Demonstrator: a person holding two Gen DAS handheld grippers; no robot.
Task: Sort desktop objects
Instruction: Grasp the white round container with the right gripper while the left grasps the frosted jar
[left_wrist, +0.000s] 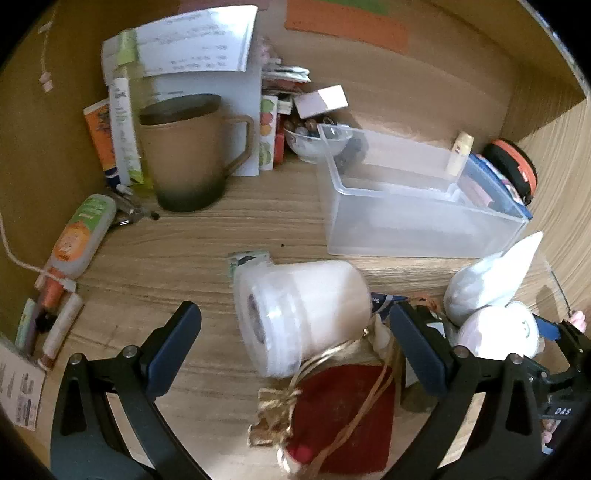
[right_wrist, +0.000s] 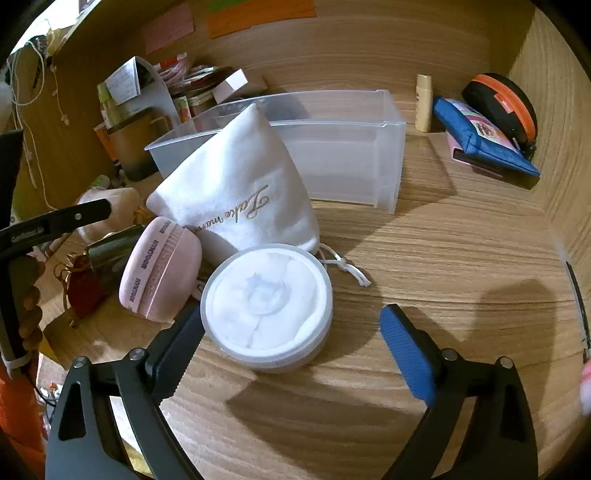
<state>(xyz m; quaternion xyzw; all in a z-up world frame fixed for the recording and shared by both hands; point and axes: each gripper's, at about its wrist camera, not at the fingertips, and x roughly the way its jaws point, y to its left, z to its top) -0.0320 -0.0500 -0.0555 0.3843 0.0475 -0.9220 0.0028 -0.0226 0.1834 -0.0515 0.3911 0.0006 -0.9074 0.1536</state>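
Note:
My left gripper (left_wrist: 295, 332) is open, angled down over a white roll in clear wrap (left_wrist: 303, 317) that lies on its side between the fingers, untouched. A red drawstring pouch (left_wrist: 343, 417) lies just below the roll. My right gripper (right_wrist: 295, 339) is open around a round tub of cotton pads (right_wrist: 266, 306). The tub sits close against the left finger and well clear of the right one. Behind the tub lean a white cloth pouch (right_wrist: 236, 192) and a pink round case (right_wrist: 159, 269). An empty clear plastic bin (right_wrist: 332, 147) stands farther back.
A brown lidded mug (left_wrist: 192, 151), tubes, papers and a small bowl (left_wrist: 314, 144) crowd the back left. A blue pouch (right_wrist: 480, 136), a black-and-orange case (right_wrist: 502, 103) and a cream tube (right_wrist: 424, 103) sit at the back right by the wooden side wall. A hand holds the left gripper (right_wrist: 114, 225).

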